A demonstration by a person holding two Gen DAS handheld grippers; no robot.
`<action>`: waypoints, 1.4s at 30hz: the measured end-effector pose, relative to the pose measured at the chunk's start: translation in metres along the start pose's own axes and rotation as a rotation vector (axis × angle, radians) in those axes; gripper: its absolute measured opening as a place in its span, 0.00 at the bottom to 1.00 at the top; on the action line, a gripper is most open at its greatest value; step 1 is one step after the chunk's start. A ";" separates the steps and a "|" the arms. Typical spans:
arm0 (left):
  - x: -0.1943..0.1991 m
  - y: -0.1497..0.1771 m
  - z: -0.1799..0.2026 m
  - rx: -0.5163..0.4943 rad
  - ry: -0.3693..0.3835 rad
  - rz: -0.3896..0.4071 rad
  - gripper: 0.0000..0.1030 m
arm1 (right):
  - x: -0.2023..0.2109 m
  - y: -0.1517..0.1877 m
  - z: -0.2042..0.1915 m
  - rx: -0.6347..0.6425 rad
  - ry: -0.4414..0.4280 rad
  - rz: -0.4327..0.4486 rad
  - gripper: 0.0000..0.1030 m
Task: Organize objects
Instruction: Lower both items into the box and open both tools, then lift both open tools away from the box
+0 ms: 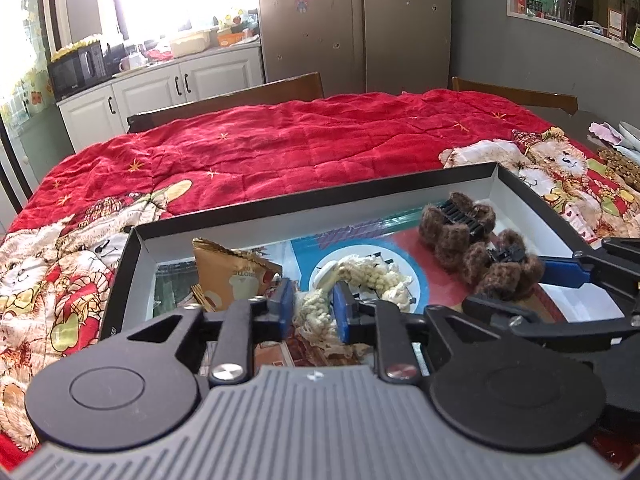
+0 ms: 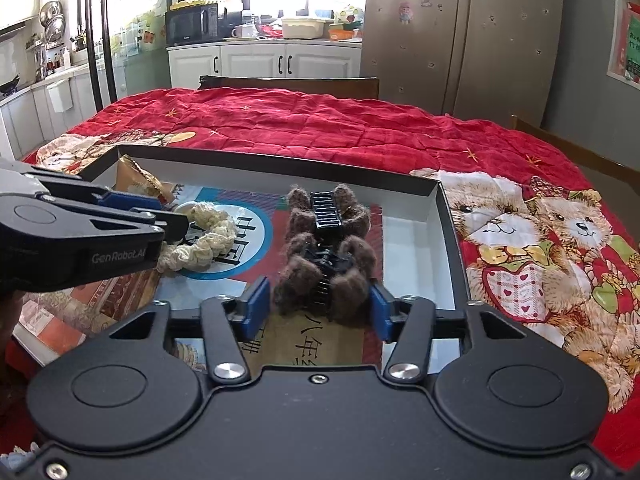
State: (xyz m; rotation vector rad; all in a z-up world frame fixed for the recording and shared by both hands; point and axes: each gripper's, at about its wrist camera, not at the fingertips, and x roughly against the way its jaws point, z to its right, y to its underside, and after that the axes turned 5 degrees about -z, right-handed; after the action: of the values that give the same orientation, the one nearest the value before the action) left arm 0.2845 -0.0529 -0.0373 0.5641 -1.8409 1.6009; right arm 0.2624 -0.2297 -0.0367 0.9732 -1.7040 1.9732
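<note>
A shallow black box [image 1: 320,199] with white inner walls lies on the red quilt. Inside it, a cream knitted scrunchie [image 1: 360,276] [image 2: 208,236] runs back between the blue pads of my left gripper [image 1: 314,307], which stands open around it. Two brown fuzzy claw clips lie in the box's right half. The far clip [image 1: 456,224] [image 2: 328,208] lies free. The near clip [image 1: 504,270] [image 2: 324,276] sits between the pads of my right gripper [image 2: 318,309], which is open with slim gaps on both sides. A golden-brown packet [image 1: 232,276] [image 2: 136,180] leans in the box's left corner.
The red teddy-bear quilt [image 1: 280,148] covers the whole table. Wooden chairs [image 1: 240,96] stand at its far side, with a fridge [image 1: 352,20] and white cabinets [image 1: 160,84] behind. Loose items [image 1: 618,160] lie at the table's right edge.
</note>
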 end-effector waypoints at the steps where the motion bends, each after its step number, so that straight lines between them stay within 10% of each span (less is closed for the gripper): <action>1: 0.001 0.000 0.001 -0.002 0.001 0.003 0.43 | 0.000 0.000 0.000 0.003 -0.002 0.001 0.57; 23: 0.022 0.001 0.000 0.010 0.012 0.058 0.72 | 0.019 0.004 -0.004 0.018 0.007 0.077 0.76; 42: 0.061 0.007 -0.011 0.052 0.046 0.110 0.75 | 0.049 0.008 0.000 -0.011 -0.009 0.129 0.77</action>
State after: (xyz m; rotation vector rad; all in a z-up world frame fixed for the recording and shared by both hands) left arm 0.2378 -0.0354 0.0011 0.4513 -1.8295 1.7236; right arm 0.2228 -0.2394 -0.0080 0.8895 -1.8224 2.0397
